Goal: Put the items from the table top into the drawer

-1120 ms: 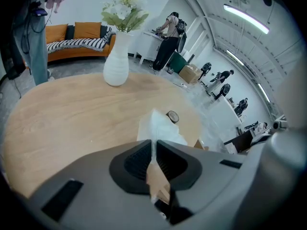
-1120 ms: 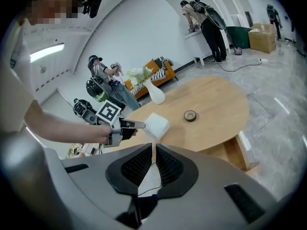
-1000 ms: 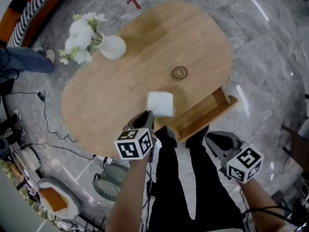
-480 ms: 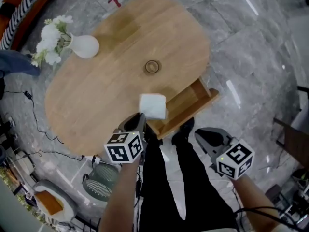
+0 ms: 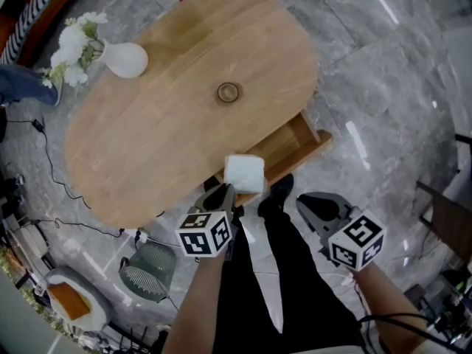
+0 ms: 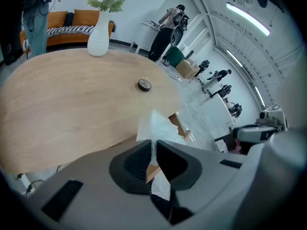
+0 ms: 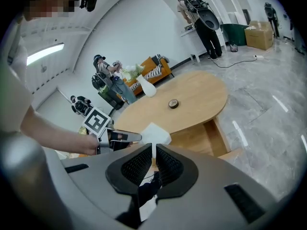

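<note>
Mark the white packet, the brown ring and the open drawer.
white packet [image 5: 244,173]: head view, middle of its top face.
brown ring [image 5: 220,92]: head view, its left rim.
open drawer [image 5: 289,150]: head view, bare inside floor.

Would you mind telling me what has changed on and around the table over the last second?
The left gripper, shut on the white packet, has carried it across the table toward the open drawer. The packet now hangs over the table's edge by the drawer's near corner. The right gripper stays empty below the drawer. The vase and the small ring have not moved.
</note>
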